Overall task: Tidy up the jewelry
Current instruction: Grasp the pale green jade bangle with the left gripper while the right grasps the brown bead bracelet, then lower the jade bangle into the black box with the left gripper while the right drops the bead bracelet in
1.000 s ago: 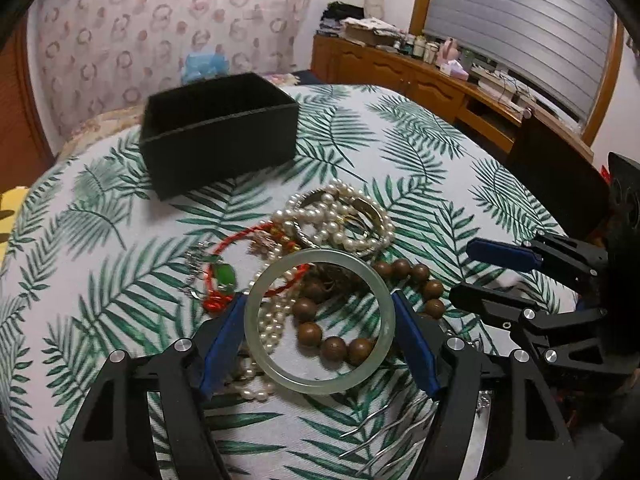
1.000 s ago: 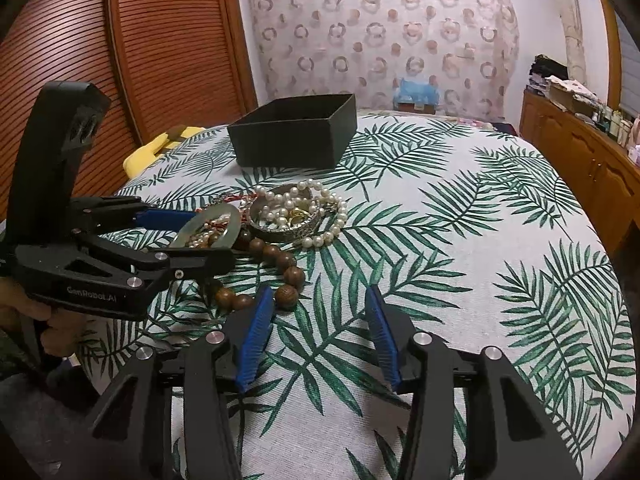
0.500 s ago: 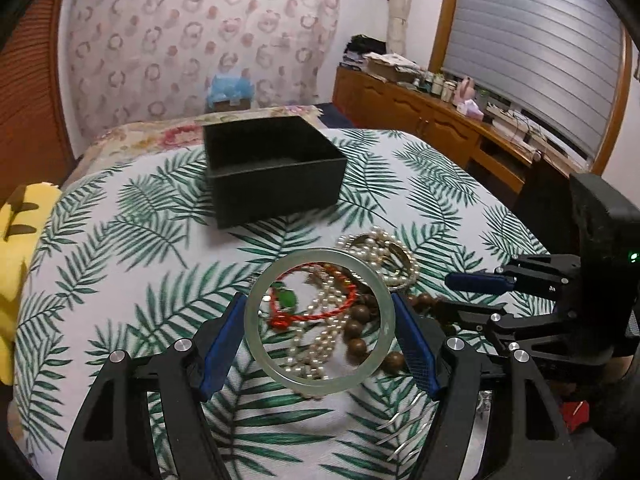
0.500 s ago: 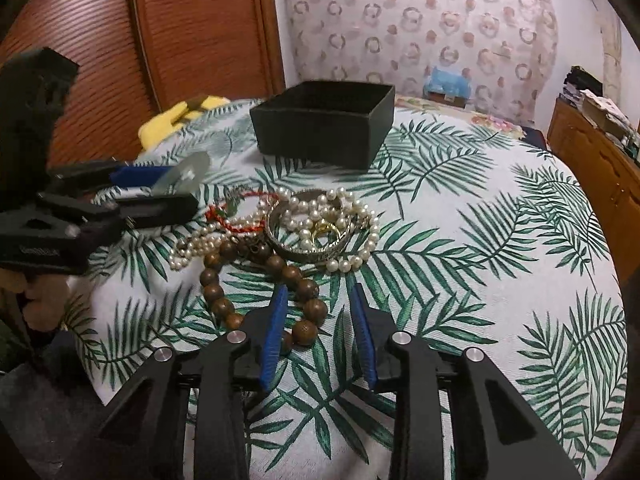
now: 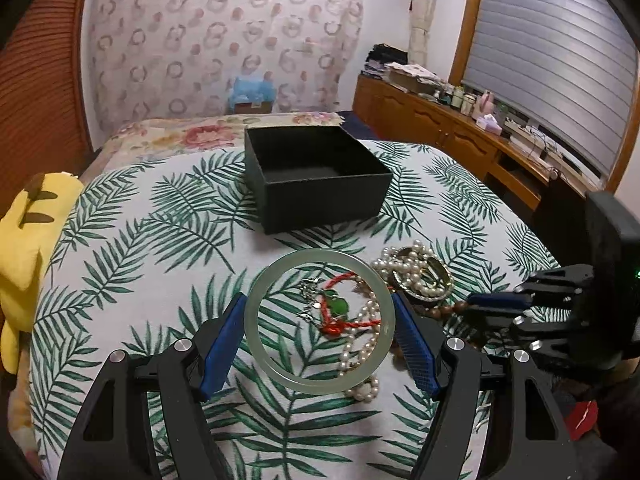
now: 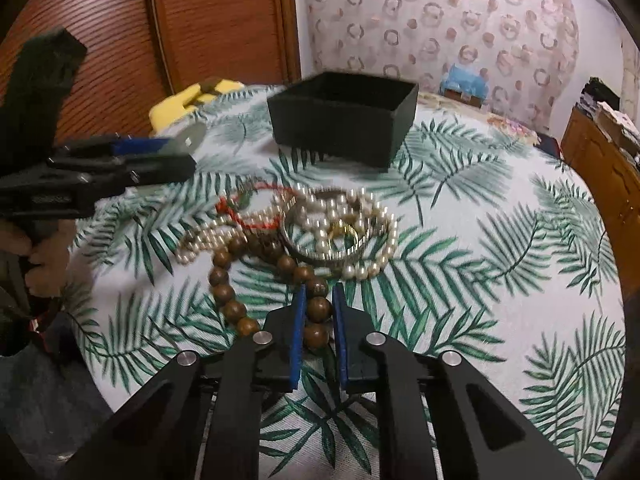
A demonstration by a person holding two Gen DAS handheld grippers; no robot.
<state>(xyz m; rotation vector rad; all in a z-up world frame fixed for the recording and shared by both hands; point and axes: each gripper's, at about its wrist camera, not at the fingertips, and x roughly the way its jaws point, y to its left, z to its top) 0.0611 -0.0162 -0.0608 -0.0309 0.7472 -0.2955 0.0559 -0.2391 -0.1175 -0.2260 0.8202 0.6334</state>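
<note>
We count one black box (image 5: 316, 176), open top, nothing visible inside. Near its front on the leaf-print cloth (image 5: 132, 248): one pearl strand (image 6: 360, 240), one metal bangle (image 6: 320, 256), one red cord bracelet (image 5: 344, 312), one wooden bead bracelet (image 6: 232, 276). One jade bangle (image 5: 318, 322), held above the pile, is clamped across its width by our left gripper (image 5: 318, 334). Our right gripper (image 6: 318, 314) is closing around the wooden beads.

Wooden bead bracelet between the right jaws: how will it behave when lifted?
The bead bracelet will probably hang limp, being separate round beads. The closing right gripper straddles only a few beads, so they may slip. Its far end lies against the pearls and might drag them.
</note>
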